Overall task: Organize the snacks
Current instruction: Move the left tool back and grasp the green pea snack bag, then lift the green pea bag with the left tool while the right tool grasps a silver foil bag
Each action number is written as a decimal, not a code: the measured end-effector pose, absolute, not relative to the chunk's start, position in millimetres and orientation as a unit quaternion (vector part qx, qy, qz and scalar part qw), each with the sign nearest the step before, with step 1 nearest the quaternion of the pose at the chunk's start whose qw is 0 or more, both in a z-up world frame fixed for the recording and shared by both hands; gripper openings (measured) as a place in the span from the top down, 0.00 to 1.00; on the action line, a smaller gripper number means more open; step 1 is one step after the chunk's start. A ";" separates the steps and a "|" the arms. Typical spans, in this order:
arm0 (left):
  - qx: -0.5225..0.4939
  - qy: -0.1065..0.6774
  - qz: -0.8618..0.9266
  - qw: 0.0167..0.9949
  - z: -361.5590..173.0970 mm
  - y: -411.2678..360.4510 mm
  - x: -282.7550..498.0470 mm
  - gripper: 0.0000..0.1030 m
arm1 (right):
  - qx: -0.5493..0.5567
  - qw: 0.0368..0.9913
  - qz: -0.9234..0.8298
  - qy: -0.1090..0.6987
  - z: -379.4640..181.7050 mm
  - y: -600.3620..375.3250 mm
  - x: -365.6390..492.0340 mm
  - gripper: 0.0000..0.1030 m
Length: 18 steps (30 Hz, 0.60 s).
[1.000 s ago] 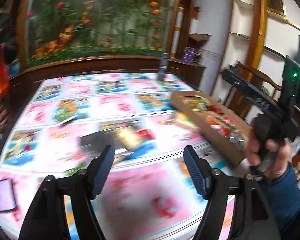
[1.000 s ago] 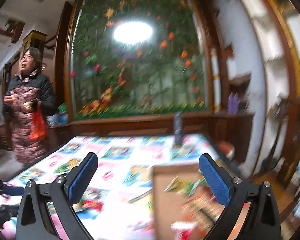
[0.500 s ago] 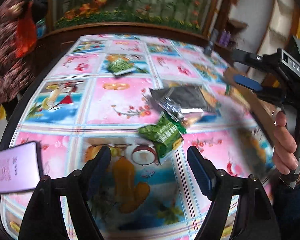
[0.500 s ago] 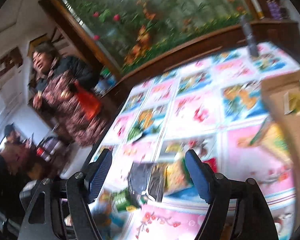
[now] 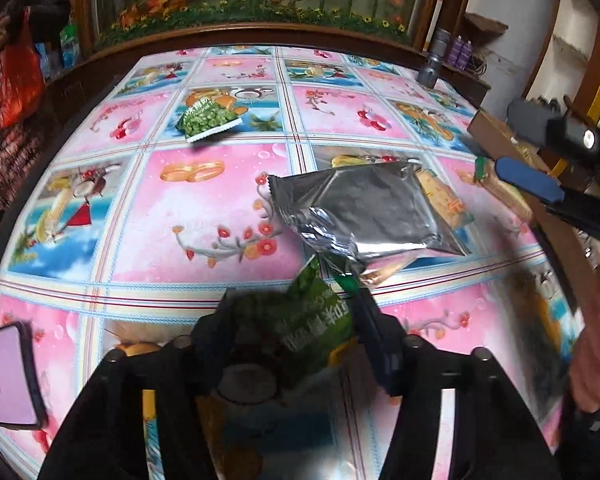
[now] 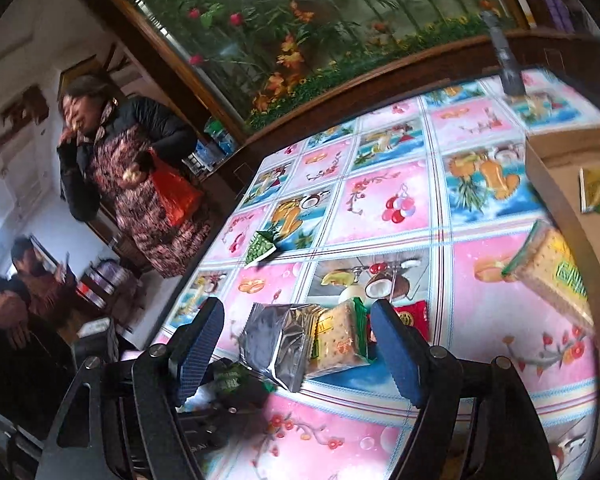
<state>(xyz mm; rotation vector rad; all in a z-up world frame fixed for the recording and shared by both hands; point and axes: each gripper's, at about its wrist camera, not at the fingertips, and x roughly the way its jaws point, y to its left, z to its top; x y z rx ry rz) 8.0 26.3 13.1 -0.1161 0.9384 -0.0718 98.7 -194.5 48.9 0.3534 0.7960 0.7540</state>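
Two green packets (image 5: 208, 120), one silver pouch (image 5: 360, 216), perhaps two cracker packs (image 6: 340, 344).

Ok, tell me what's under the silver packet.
A cracker packet pokes out from under the silver packet at its far edge, with a red packet beyond. Whatever else lies beneath the silver packet is covered.
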 end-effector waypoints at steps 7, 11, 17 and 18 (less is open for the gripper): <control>-0.095 0.429 -0.014 0.898 13.6 50.7 5.6 0.63 | 0.105 0.854 0.348 0.372 46.8 -168.8 91.9 0.22; -0.137 0.389 0.035 0.910 23.8 77.3 -0.5 0.63 | 0.069 0.856 0.345 0.378 45.7 -145.7 85.1 0.22; -0.174 0.331 0.096 0.922 39.7 106.1 -16.1 0.63 | -0.004 0.862 0.335 0.381 41.2 -99.3 75.2 0.22; -0.175 0.325 0.100 0.924 41.6 107.8 -17.9 0.63 | -0.029 0.863 0.326 0.384 38.9 -90.4 75.1 0.21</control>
